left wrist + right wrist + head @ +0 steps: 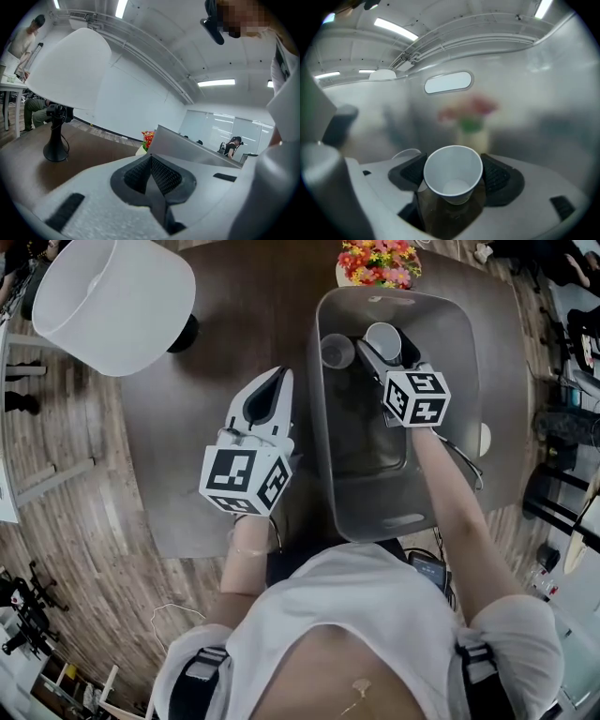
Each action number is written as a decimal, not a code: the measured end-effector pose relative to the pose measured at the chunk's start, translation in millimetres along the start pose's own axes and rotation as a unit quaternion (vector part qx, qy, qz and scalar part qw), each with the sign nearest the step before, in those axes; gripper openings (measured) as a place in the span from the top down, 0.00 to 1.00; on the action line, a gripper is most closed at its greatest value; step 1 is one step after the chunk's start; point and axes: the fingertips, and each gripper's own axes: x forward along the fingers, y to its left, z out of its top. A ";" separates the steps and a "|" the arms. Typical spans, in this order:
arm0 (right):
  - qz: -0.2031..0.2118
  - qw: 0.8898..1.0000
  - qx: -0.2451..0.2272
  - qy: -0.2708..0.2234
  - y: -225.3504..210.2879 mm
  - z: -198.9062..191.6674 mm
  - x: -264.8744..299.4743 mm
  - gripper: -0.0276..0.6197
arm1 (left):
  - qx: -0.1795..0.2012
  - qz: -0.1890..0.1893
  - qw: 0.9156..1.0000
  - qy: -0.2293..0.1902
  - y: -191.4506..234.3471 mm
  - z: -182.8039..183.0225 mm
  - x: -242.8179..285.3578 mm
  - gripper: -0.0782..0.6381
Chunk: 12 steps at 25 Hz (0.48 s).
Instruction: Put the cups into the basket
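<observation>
fingers (499,177) of right gripper (384,345) wide, clamped on white cup (453,176) inside basket (457,343); left gripper (150,163) pinched together, empty.

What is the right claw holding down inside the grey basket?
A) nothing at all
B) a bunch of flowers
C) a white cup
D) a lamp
C: the right gripper is closed on both sides of a white cup, inside the grey basket.
</observation>
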 end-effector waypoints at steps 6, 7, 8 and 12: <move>-0.011 1.000 0.022 -0.011 -3.7 -2.4 1.4 0.39 | -0.006 0.007 1.000 0.002 5.3 0.0 0.3 0.88; -0.011 1.000 0.017 -0.011 -3.5 -2.2 1.2 0.39 | -0.006 0.008 1.000 0.002 5.8 0.0 0.3 0.88; -0.011 1.000 0.014 -0.012 -3.1 -2.3 1.1 0.39 | -0.007 0.008 1.000 0.002 6.3 -0.3 0.3 0.88; -0.013 1.000 0.008 -0.010 -1.9 -4.0 2.2 0.39 | -0.007 0.007 1.000 0.003 6.7 -2.0 0.5 0.88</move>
